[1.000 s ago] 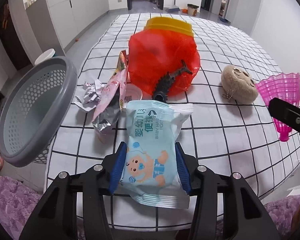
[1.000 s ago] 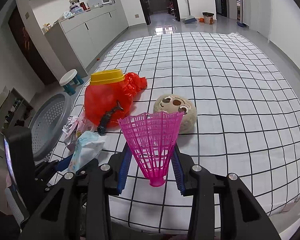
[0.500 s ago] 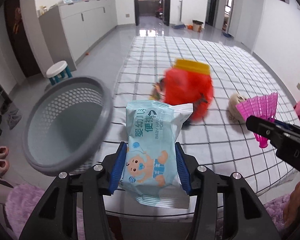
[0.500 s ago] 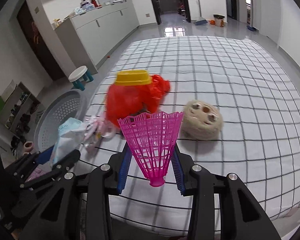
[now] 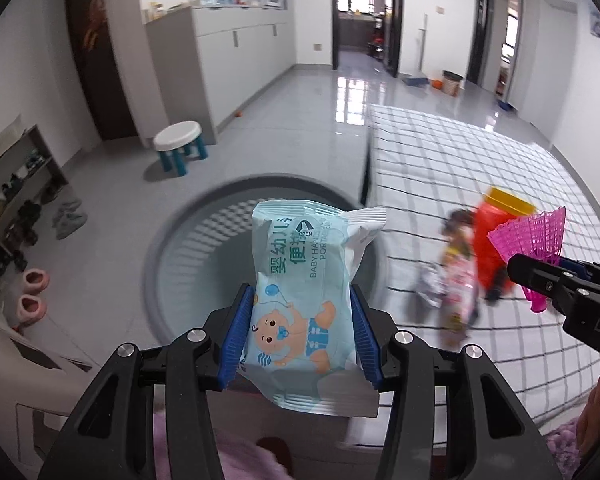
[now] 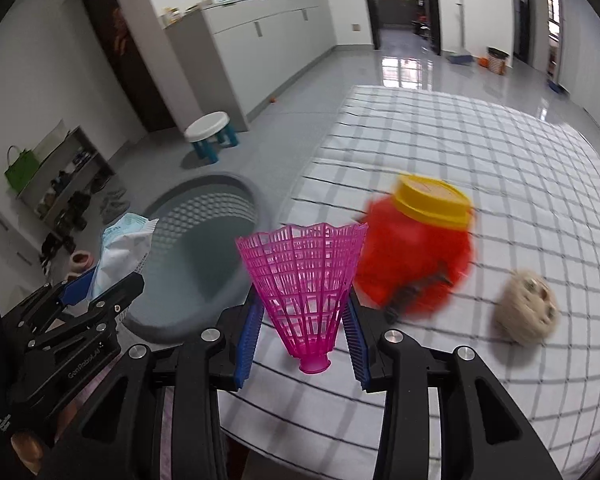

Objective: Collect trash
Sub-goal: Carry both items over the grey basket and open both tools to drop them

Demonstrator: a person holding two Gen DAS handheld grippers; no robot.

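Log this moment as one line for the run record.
left tool: shut on wipes pack, in front of grey basket | right tool: shut on pink shuttlecock | nothing released yet

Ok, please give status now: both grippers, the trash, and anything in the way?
Left gripper shut on wipes pack, in front of grey basket. Right gripper shut on pink shuttlecock, table side. Nothing between pack and basket.

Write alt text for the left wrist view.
The left gripper clamps a blue baby-wipes packet above a grey mesh basket on the floor. At right, the right gripper holds a pink shuttlecock over a checked tablecloth.
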